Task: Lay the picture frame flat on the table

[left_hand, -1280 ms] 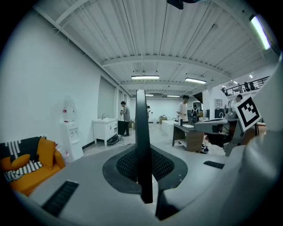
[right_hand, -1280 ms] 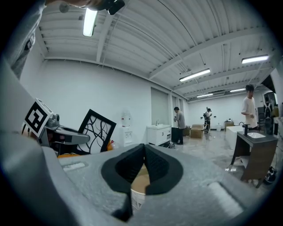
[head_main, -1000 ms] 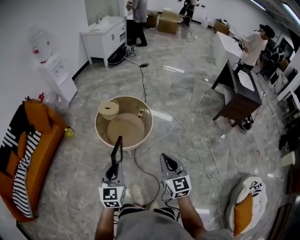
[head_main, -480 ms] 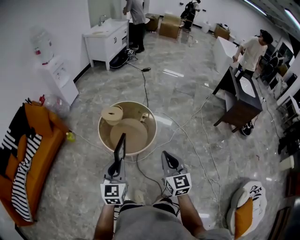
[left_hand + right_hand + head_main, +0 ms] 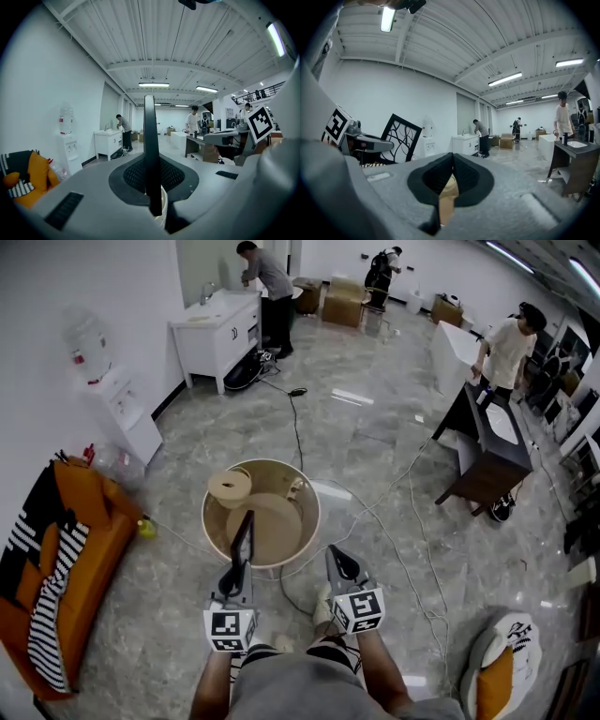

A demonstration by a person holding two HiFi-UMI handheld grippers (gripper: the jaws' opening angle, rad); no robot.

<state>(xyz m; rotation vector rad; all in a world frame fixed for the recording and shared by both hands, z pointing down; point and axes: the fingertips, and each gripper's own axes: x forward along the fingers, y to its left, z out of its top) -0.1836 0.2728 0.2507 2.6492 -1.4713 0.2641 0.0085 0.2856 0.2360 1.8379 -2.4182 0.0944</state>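
Clamping picture frame upright, edge-on, left hand-held gripper; right hand-held gripper clenched, empty.

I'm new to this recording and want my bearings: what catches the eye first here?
A black picture frame stands upright, clamped in the left tool, low in the head view. Just beyond it sits a round beige table, and an orange sofa lies along the far left wall.

Round wooden desk, raised rim, stands on grey marble floor. On desk: pale round box near far-left rim; small light object near far-right rim, type unclear. Cables trail across floor.
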